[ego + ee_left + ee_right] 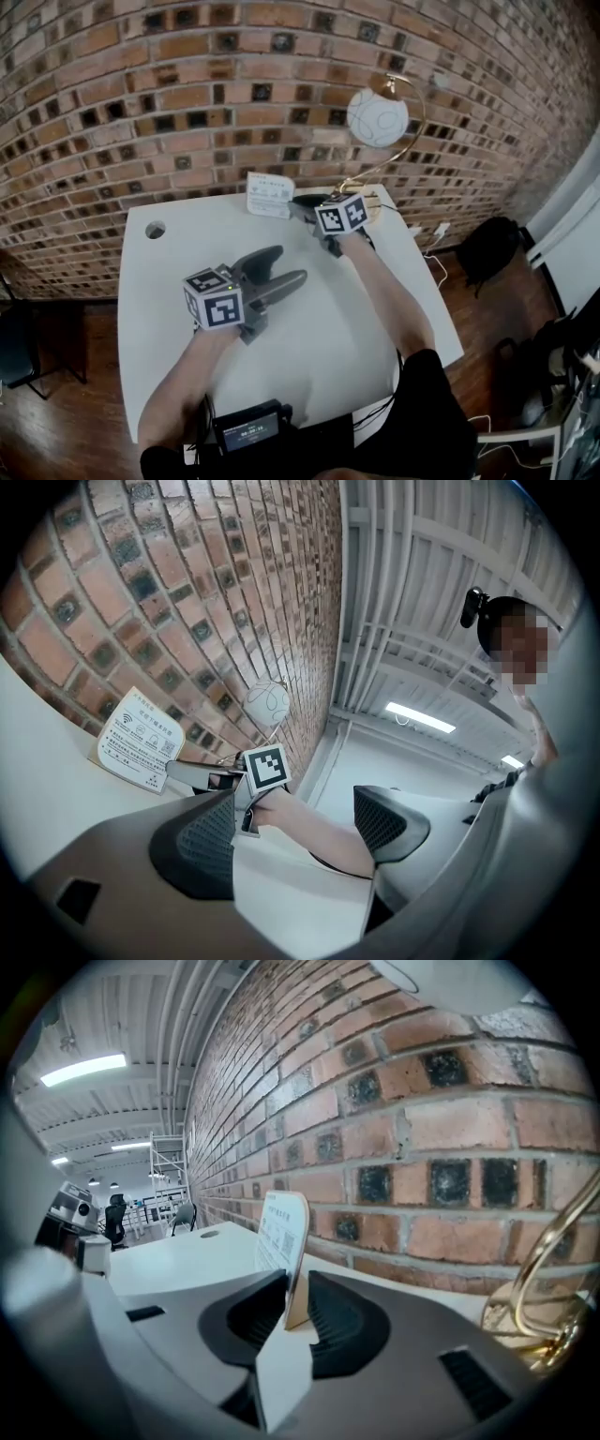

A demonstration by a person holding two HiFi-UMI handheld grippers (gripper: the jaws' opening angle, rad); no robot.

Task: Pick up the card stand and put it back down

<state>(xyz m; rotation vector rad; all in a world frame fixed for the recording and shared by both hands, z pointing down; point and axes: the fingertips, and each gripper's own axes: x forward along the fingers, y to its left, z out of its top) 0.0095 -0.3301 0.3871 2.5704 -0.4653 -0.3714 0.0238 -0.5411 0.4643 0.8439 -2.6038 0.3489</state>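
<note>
On table (169, 281) far edge: card stand (270, 195), wall (141, 94) behind, lamp (378, 117) to its right.

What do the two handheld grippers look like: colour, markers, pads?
The left gripper and right gripper both have grey moulded bodies with two curved jaws. Each carries a white cube of black square markers: left cube, right cube. The inner pads are black with a fine mesh texture. No cables show on them, and no sleeves reach the wrists.
</note>
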